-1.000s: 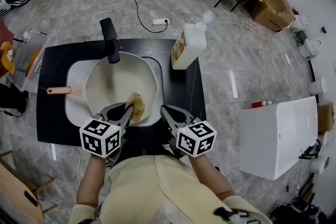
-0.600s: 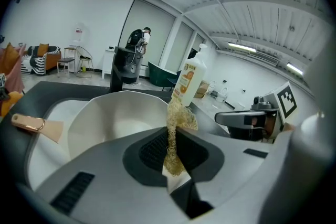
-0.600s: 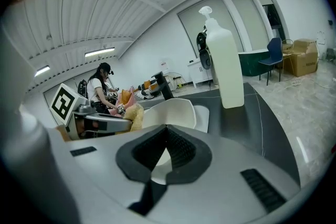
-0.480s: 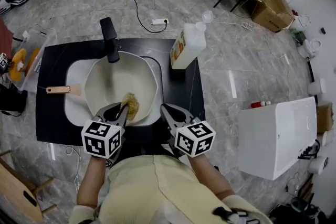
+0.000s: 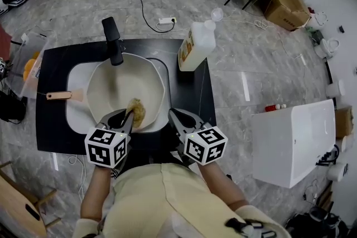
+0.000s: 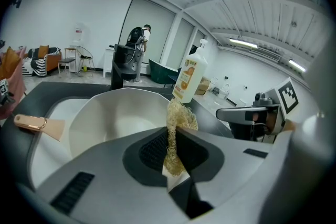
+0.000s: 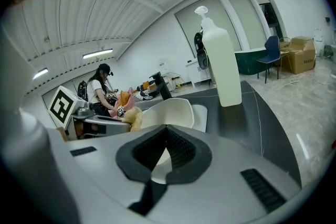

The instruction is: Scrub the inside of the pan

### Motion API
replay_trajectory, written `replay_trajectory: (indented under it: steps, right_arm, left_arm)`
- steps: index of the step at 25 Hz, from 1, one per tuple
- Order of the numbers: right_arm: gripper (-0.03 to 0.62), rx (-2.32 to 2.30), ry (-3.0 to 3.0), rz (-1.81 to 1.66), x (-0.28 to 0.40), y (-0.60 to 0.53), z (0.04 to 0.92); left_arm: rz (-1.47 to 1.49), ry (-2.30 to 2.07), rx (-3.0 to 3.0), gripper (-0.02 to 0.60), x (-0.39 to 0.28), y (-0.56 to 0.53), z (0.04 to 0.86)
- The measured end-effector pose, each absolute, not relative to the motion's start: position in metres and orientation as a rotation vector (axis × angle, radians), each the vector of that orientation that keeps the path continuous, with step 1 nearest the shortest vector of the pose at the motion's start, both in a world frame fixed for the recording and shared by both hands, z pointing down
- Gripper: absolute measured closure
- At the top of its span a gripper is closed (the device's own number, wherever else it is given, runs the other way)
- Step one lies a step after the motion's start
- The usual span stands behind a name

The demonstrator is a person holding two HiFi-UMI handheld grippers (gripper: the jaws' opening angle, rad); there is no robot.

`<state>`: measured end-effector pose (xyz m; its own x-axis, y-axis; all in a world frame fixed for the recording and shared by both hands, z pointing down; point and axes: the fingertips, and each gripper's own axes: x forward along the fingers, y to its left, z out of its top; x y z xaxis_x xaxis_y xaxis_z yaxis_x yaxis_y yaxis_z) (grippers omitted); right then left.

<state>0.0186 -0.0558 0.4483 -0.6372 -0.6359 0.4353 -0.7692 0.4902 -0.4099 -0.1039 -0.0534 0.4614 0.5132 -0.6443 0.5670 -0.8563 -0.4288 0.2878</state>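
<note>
Though tiny overhead, left gripper's (image 6: pixel 172 131) scourer (image 6: pixel 182 117)

pan (image 5: pixel 120 86) — smooth, matt white | scrubber (image 5: pixel 135 110) — coarse fibrous mesh | counter (image 5: pixel 61 61) matt black | bottle (image 5: pixel 195 48) plastic

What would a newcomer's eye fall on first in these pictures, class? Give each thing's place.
The wide white pan fills the sink in the middle of the black counter. At the pan's near inside wall, the left gripper has its jaws shut on a yellowish scrubber. A tall white soap bottle stands at the counter's far right corner.
</note>
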Motion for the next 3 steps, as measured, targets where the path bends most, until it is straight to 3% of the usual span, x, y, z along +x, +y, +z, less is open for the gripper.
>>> replay_trajectory:
  steps: [3]
  right_arm:
    - [0.579,1.199,-2.513,0.865,0.0171,-0.0561,0.4486]
  left_arm:
    - [0.521,-1.203,2.207,0.541,-0.1034,-0.052,0.4628]
